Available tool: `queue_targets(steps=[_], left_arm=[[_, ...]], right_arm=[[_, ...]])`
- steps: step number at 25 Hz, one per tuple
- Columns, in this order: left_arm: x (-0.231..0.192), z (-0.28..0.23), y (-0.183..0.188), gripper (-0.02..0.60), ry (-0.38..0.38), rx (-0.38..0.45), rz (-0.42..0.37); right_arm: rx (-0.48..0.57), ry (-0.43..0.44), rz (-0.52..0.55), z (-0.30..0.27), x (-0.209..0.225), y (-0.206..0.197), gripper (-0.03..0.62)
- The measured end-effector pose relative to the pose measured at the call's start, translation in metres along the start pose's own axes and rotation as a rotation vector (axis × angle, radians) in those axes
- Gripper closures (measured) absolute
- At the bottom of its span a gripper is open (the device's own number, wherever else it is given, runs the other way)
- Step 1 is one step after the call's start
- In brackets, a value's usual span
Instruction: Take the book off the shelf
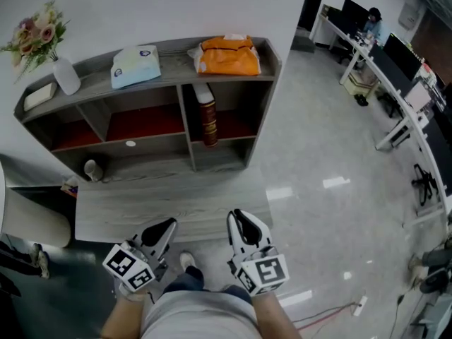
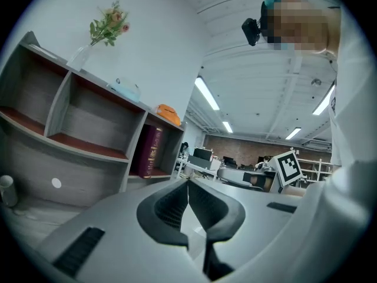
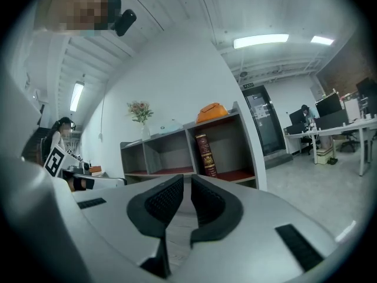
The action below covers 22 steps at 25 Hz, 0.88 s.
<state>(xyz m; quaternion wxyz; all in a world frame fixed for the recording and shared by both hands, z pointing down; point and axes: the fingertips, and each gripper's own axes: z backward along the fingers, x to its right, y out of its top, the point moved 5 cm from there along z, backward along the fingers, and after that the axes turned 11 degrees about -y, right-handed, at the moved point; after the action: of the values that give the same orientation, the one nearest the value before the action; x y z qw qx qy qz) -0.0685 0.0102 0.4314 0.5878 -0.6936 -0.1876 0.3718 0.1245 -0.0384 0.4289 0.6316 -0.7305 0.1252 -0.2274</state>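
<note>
Closest to the lens, at the bottom of the head view, the left gripper (image 1: 161,233) and right gripper (image 1: 244,229) were both closed on nothing, well apart from the shelf (image 1: 169,76). The book (image 1: 207,122) stood upper centre, in the right-hand compartment against the divider (image 1: 185,115). A good reach would probably open the jaws first, pinch across the spine, then draw straight out.

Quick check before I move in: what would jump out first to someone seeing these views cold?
The dark red book stands alone in the right-hand compartment of the shelf, beside the divider, with an orange bag on the top board above it. Nearer, the left gripper and right gripper are held low before the shelf, both shut and empty.
</note>
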Motion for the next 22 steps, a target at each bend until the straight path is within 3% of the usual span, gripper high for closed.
queue_targets(steps=[13,22], left_arm=[[-0.109,0.016,0.045,0.566,-0.062,0.009,-0.025],[-0.132,0.023,0.057,0.566,-0.036,0.016,-0.031]], right_arm=[[0.061,-0.126,0.060,-0.116,-0.024,0.028,0.553],[0.096,-0.156,0.090,-0.168,-0.015,0.050,0.511]])
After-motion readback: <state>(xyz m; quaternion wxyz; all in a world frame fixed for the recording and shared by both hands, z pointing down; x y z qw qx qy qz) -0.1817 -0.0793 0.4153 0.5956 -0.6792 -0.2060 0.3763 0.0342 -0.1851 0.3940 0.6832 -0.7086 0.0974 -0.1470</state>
